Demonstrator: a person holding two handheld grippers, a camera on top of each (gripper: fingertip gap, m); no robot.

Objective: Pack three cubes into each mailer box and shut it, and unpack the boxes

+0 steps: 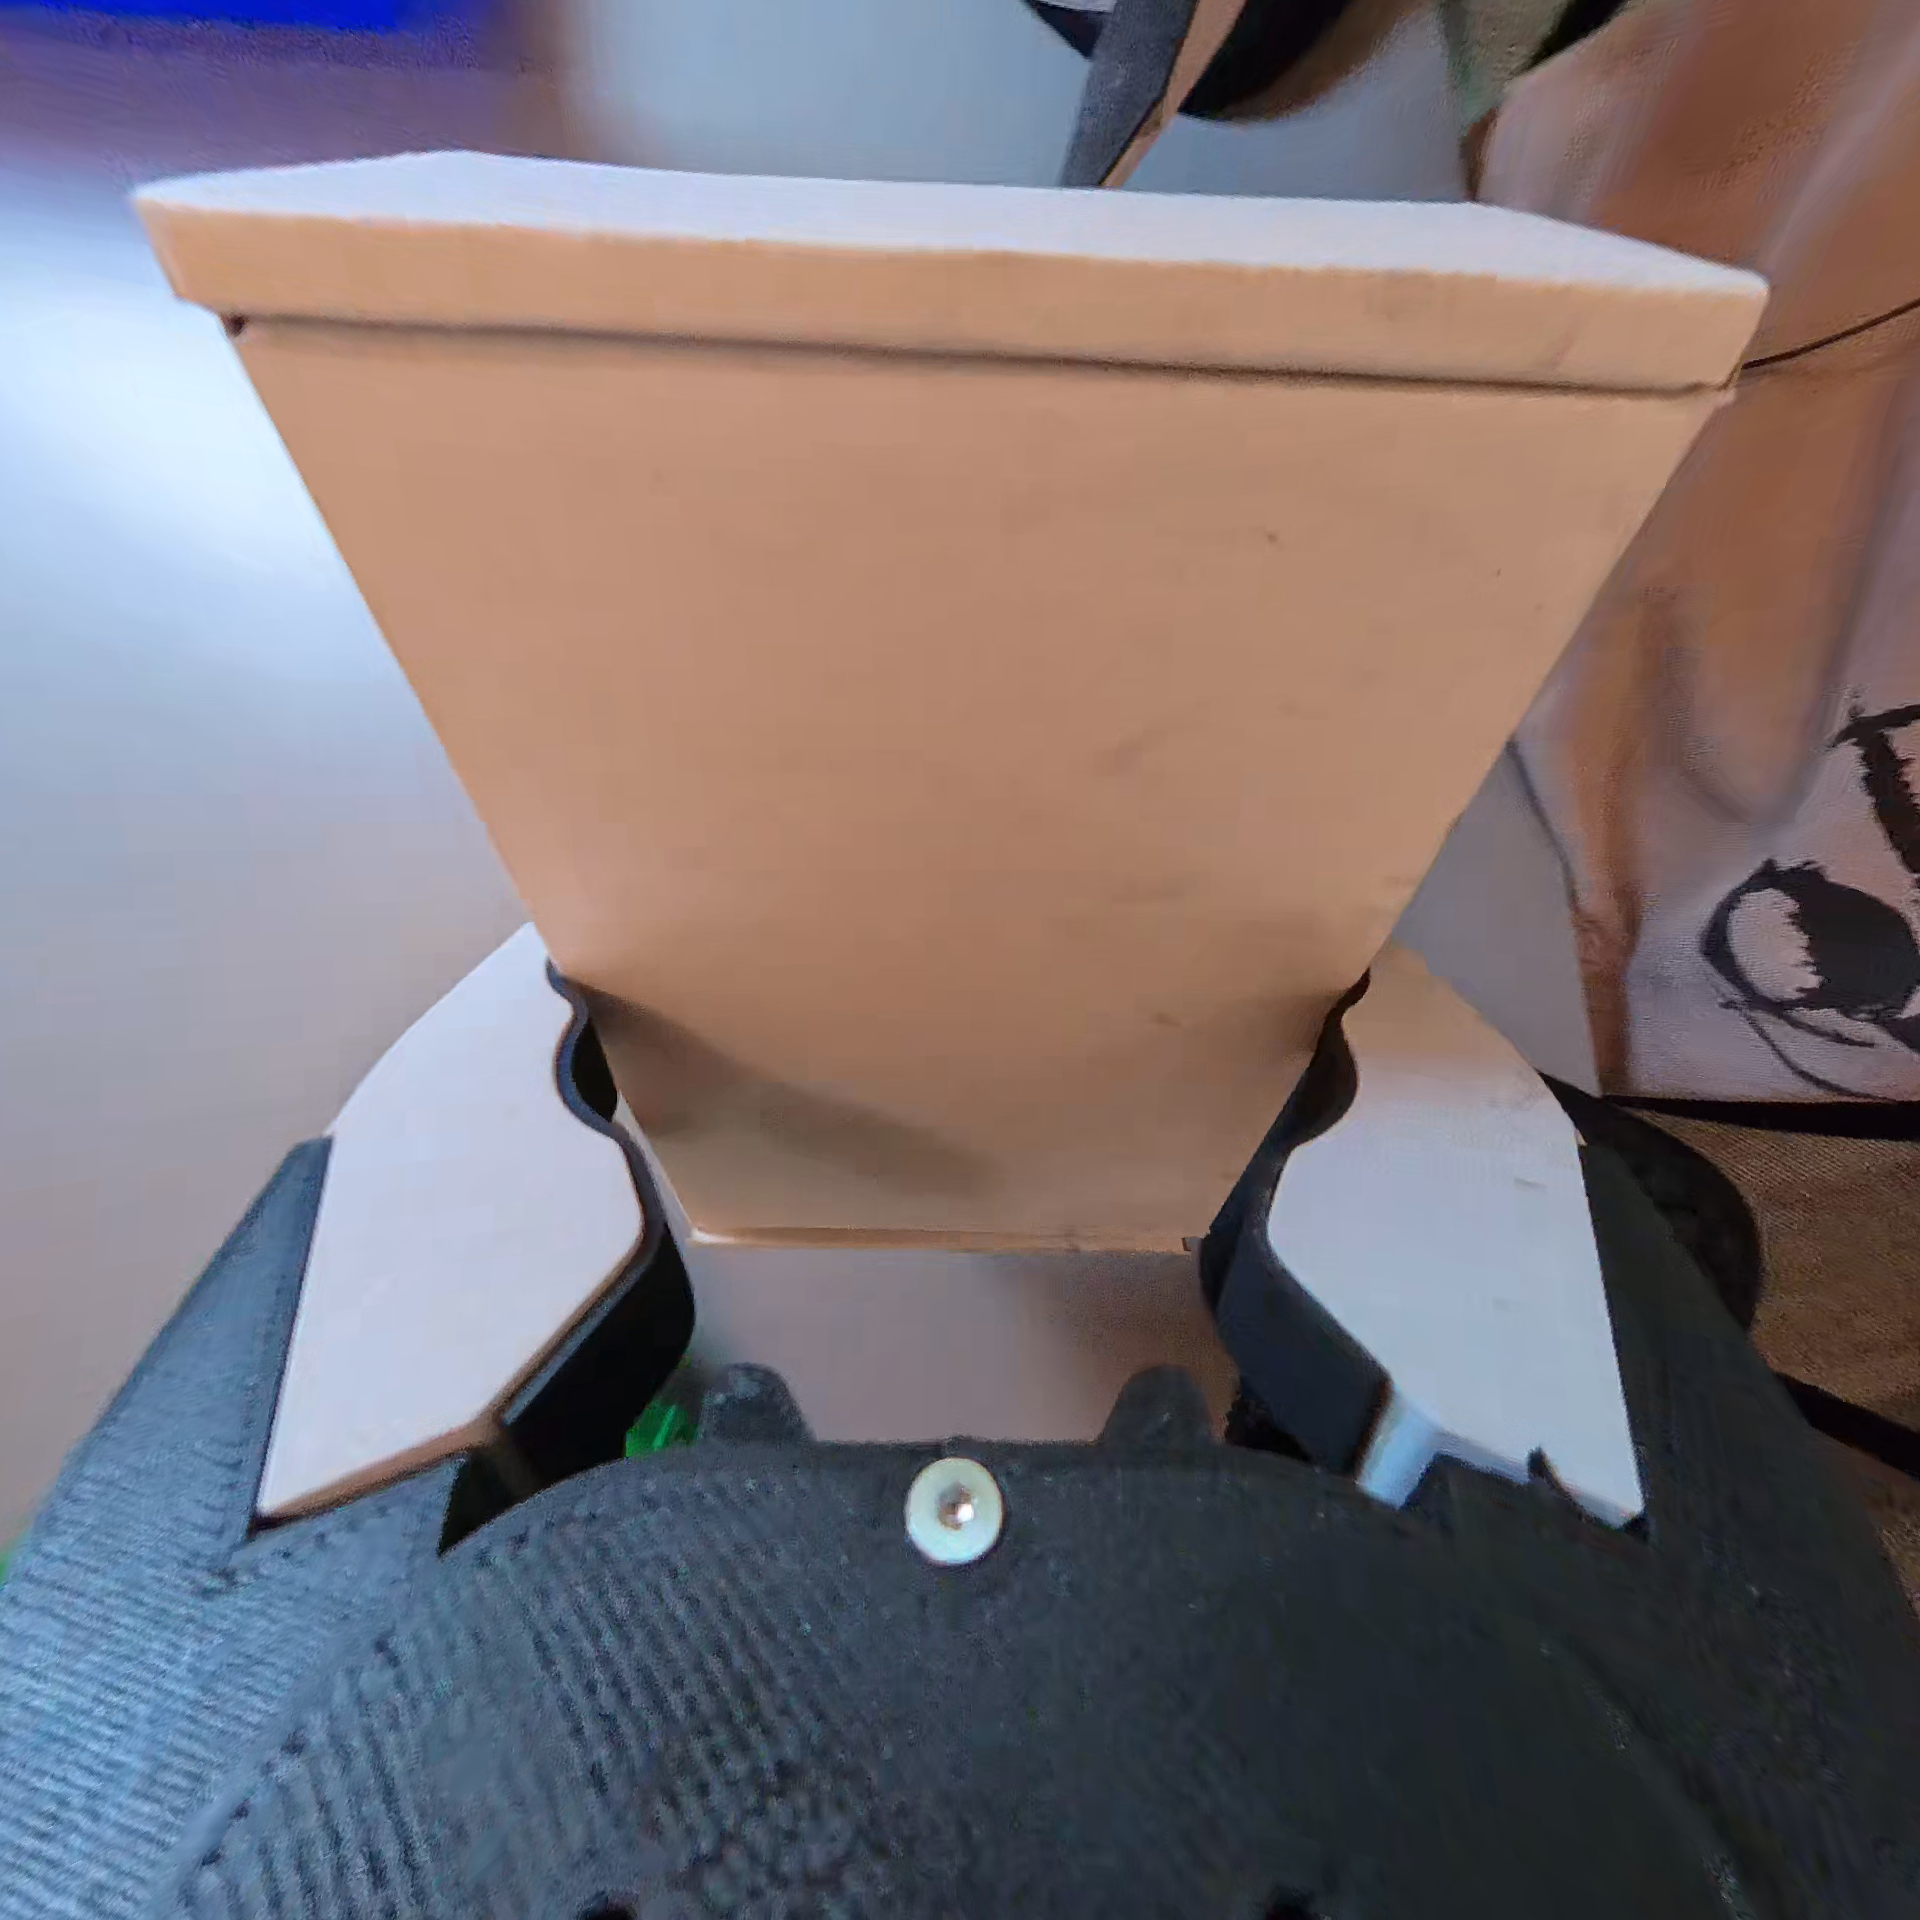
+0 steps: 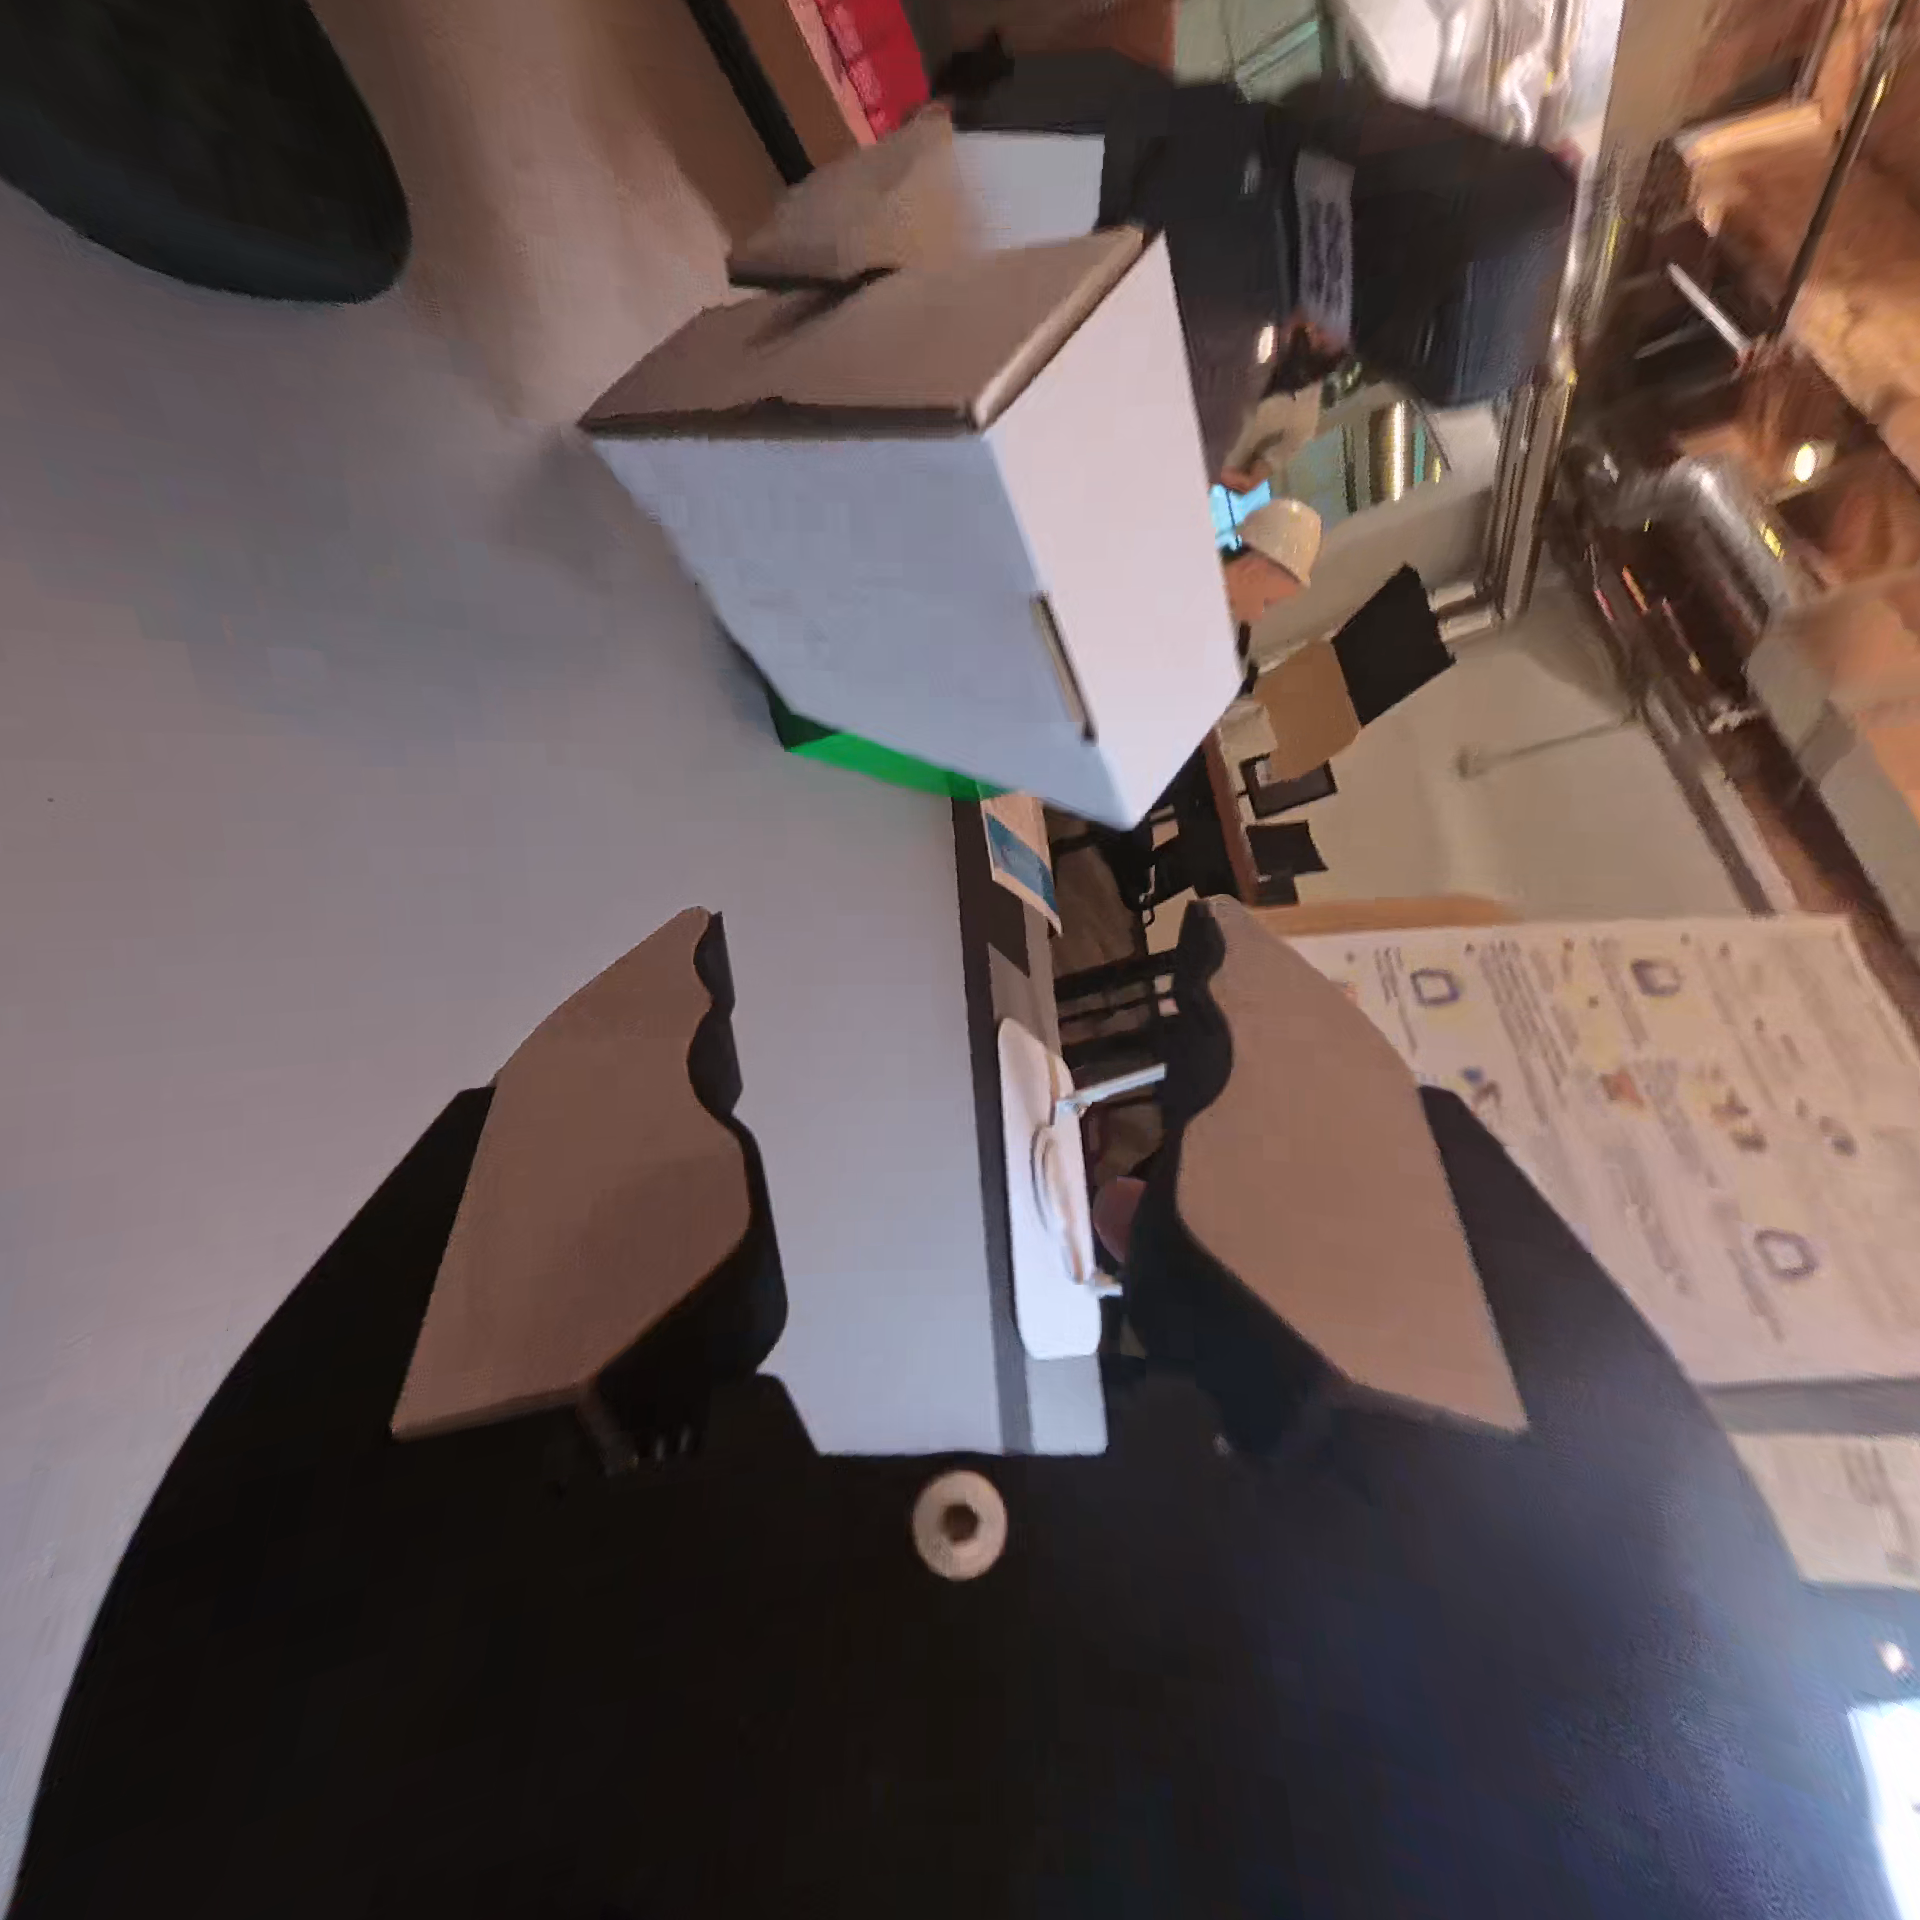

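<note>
My left gripper (image 1: 961, 987) is shut on a cardboard mailer box (image 1: 935, 644), with one finger on each side of its near end. The box looks closed and fills the left wrist view. In the right wrist view the same box (image 2: 935, 540) shows white and tilted, close over the table's far edge, with the left gripper (image 2: 1299, 229) behind it. A green cube (image 2: 883, 753) shows just under its lower side. My right gripper (image 2: 956, 920) is open and empty, a short way from the box and over the table's edge.
The pale grey table (image 2: 312, 727) ends at a dark edge strip (image 2: 982, 1039). A dark round object (image 2: 187, 156) sits at the table's far left. A white fitting (image 2: 1049, 1195) is fixed at the edge. A person's printed shirt (image 1: 1766, 831) is right of the box. Spacing between my two grippers at the tips: around 12 cm.
</note>
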